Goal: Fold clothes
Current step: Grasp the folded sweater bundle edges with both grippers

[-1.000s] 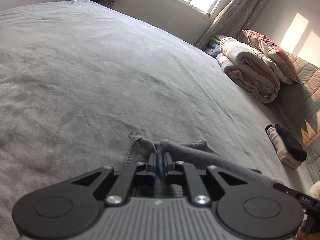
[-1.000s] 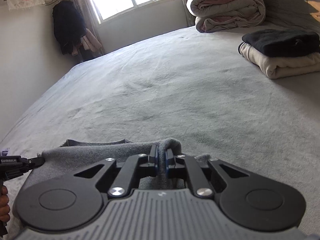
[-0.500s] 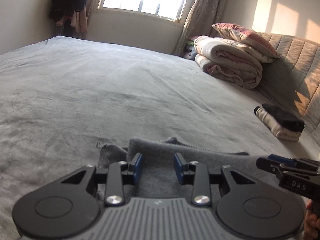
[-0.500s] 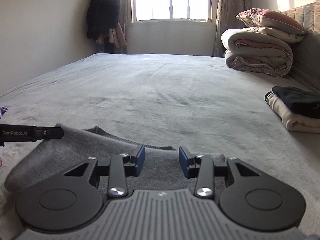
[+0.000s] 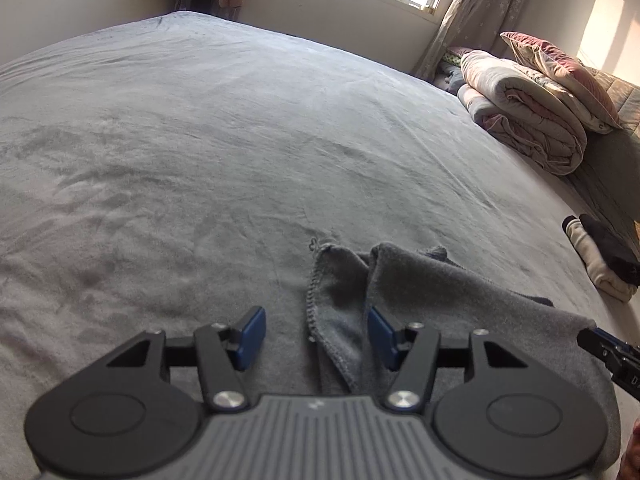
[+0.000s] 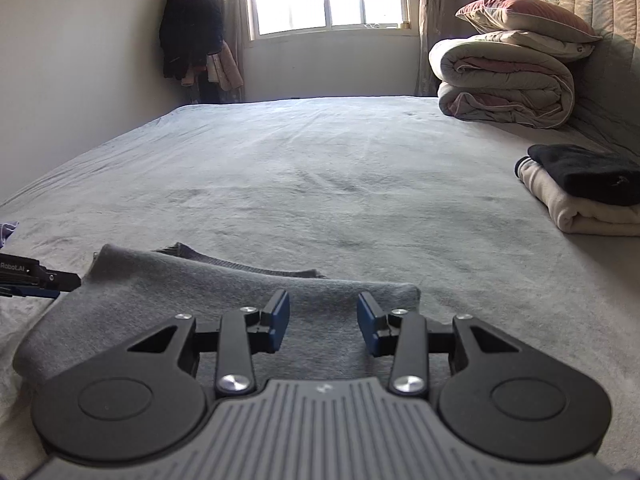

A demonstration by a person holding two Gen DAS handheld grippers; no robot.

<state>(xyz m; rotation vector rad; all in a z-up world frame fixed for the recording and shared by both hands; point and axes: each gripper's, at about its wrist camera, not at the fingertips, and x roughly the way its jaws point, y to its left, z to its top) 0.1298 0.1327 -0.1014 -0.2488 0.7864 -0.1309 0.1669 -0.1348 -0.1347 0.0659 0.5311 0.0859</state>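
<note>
A dark grey garment (image 5: 432,292) lies folded on the grey bed (image 5: 224,128), near the front edge. My left gripper (image 5: 316,334) hovers over its left end, jaws opening, the blue pads clear of the cloth's hemmed edge between them. In the right wrist view the same garment (image 6: 192,288) spreads flat below my right gripper (image 6: 323,322), which stands open above its right end, the pads not pressing the cloth. The tip of the right gripper (image 5: 608,354) shows at the left wrist view's right edge. The left gripper's tip (image 6: 38,278) shows at the right wrist view's left edge.
A stack of folded clothes (image 6: 584,188), black on cream, sits at the right of the bed. Behind it a rolled quilt (image 6: 504,84) carries a pillow (image 6: 524,16). Dark clothes (image 6: 192,24) hang in the far corner by the window.
Both grippers were shut on the grey garment a second ago and have let it go. The cloth now lies flat on the bed. The left jaws have kept widening.
</note>
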